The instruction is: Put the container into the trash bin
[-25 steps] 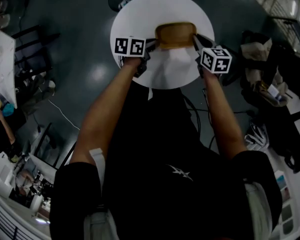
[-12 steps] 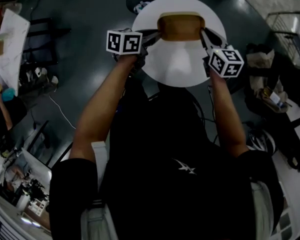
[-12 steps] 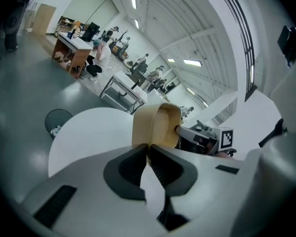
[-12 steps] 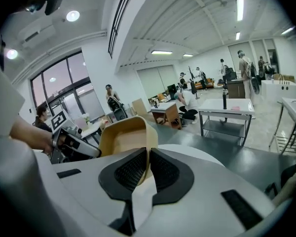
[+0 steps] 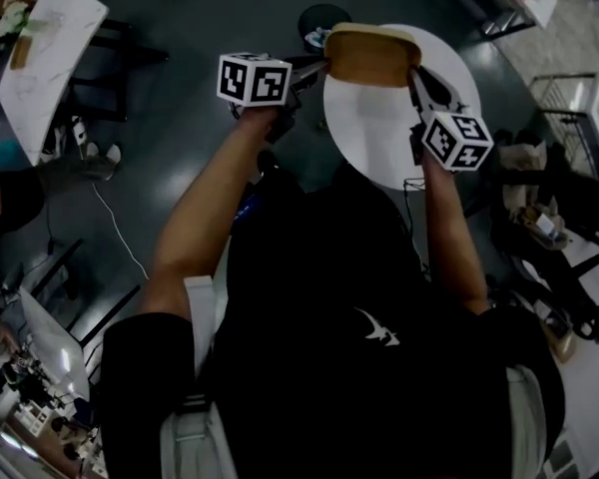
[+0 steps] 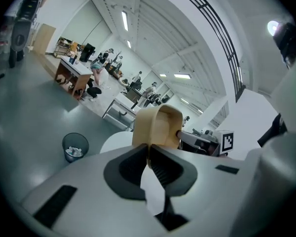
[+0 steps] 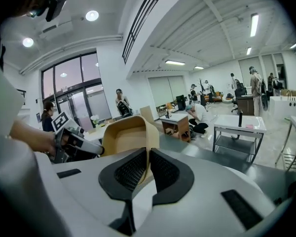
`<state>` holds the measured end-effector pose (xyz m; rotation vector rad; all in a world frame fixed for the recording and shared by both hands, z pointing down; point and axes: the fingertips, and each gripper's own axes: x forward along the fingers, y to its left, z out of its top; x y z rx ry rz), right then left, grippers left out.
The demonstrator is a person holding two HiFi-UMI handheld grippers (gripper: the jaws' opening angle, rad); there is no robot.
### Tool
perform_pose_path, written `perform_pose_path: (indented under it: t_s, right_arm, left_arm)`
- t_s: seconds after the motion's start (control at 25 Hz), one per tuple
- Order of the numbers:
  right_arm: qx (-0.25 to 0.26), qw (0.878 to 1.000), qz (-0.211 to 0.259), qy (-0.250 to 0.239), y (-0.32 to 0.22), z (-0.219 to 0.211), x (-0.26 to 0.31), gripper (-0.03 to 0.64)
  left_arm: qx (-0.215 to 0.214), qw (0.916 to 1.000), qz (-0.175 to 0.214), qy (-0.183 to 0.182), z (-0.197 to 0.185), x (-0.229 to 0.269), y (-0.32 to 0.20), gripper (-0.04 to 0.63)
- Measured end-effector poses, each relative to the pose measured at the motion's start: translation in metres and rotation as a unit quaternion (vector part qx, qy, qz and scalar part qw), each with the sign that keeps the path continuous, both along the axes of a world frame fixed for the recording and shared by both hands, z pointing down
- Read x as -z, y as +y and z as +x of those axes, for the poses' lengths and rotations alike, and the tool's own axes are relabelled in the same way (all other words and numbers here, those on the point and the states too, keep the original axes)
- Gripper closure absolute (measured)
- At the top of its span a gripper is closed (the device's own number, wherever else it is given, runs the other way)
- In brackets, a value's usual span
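Container (image 5: 371,56), long axis spanning left gripper (image 6: 149,154) and right gripper (image 7: 148,157), each clamped on one end rim; trash bin (image 6: 75,146) below, ahead-left of left gripper.

The bin (image 6: 75,147) is standing on open floor (image 6: 34,112) just beside the round table (image 5: 399,138), its mouth gaping upward and crumpled trash lying at the bottom. The table is filling the space under the container (image 5: 371,56). Bare floor is stretching left of the bin, and a white desk (image 5: 40,58) is sitting well apart.
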<state>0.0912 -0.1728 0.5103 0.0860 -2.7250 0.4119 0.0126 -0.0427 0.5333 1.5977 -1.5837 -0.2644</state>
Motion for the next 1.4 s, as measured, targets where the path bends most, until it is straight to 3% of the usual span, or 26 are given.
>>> perform_pose_path:
  t_s: [0.32, 0.76, 1.08, 1.4]
  right_arm:
    - [0.015, 0.999, 0.03, -0.022, 0.092, -0.076, 0.036, 0.565]
    - [0.026, 0.998, 0.05, -0.041, 0.18, -0.131, 0.063, 0.565]
    - [0.027, 0.998, 0.045, -0.033, 0.191, -0.148, 0.057, 0.565]
    - [0.003, 0.999, 0.018, -0.03, 0.149, -0.192, 0.028, 0.565]
  left_arm:
    - [0.005, 0.9989, 0.031, -0.034, -0.076, 0.032, 0.091, 0.571]
    - [0.014, 0.9971, 0.06, -0.044, -0.135, 0.049, 0.176, 0.572]
    - [0.008, 0.9978, 0.052, -0.04, -0.155, 0.047, 0.185, 0.572]
    - [-0.02, 0.9982, 0.026, -0.05, -0.21, 0.03, 0.139, 0.572]
